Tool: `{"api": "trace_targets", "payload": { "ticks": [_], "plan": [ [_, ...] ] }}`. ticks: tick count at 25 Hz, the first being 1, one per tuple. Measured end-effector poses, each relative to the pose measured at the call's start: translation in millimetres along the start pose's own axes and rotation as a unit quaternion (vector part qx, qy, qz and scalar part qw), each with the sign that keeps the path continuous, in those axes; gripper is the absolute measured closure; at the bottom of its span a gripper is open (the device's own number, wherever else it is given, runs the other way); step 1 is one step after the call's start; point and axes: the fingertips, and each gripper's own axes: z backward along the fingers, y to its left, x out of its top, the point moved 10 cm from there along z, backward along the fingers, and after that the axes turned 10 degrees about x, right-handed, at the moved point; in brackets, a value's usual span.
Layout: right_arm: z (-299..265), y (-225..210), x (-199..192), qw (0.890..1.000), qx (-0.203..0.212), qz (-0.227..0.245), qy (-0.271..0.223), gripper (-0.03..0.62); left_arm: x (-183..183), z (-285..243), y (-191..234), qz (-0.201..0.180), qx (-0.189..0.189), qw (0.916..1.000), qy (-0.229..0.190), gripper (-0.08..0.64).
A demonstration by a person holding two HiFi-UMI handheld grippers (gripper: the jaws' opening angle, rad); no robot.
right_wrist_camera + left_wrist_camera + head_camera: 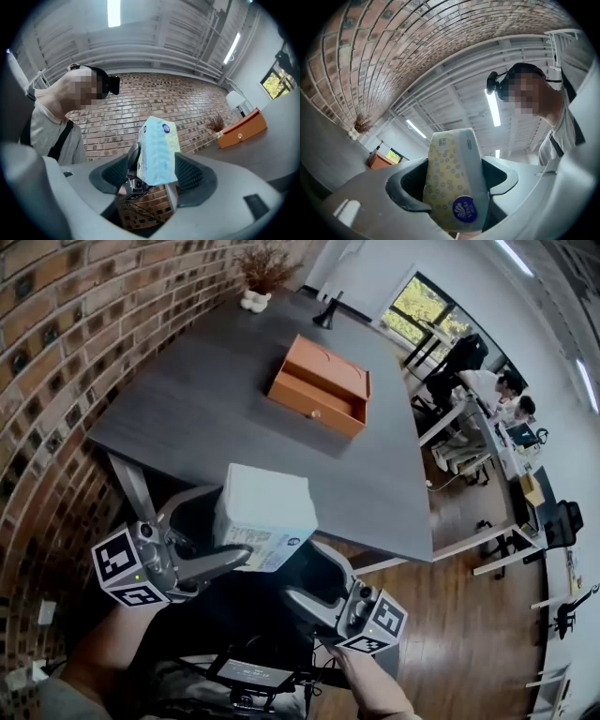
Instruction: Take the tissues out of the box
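A soft pack of tissues [265, 517], white with a yellow-dotted wrapper and a blue round sticker, is held up in front of the table's near edge. My left gripper [234, 540] is shut on it, and in the left gripper view the tissue pack [452, 183] fills the gap between the left gripper's [454, 187] pads. My right gripper [300, 582] sits just below and right of the pack. In the right gripper view the tissue pack [158, 150] stands in line with the right gripper [157, 173], whose jaws are apart with a gap showing on the left side.
An orange box [321, 383] with its drawer pulled out sits on the dark grey table [197, 418]. At the table's far end are a dried plant [261, 268] and a black lamp [325, 313]. A brick wall [56, 352] runs along the left. People sit at desks [506, 399] at the far right.
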Motion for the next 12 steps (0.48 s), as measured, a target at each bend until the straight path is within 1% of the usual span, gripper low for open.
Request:
{"api": "trace_targets", "payload": {
  "ticks": [3, 12],
  "plan": [
    [-2.3, -1.0, 7.3, 1.000, 0.002, 0.011, 0.001, 0.265, 2.3, -3.3, 0.8, -0.002, -0.002, 1.0000, 0.003, 0.207],
    [-2.0, 2.6, 1.5, 1.000, 0.004, 0.013, 0.012, 0.265, -4.3, -1.0, 2.9, 0.024, 0.002, 0.9997, -0.003, 0.207]
  ]
}}
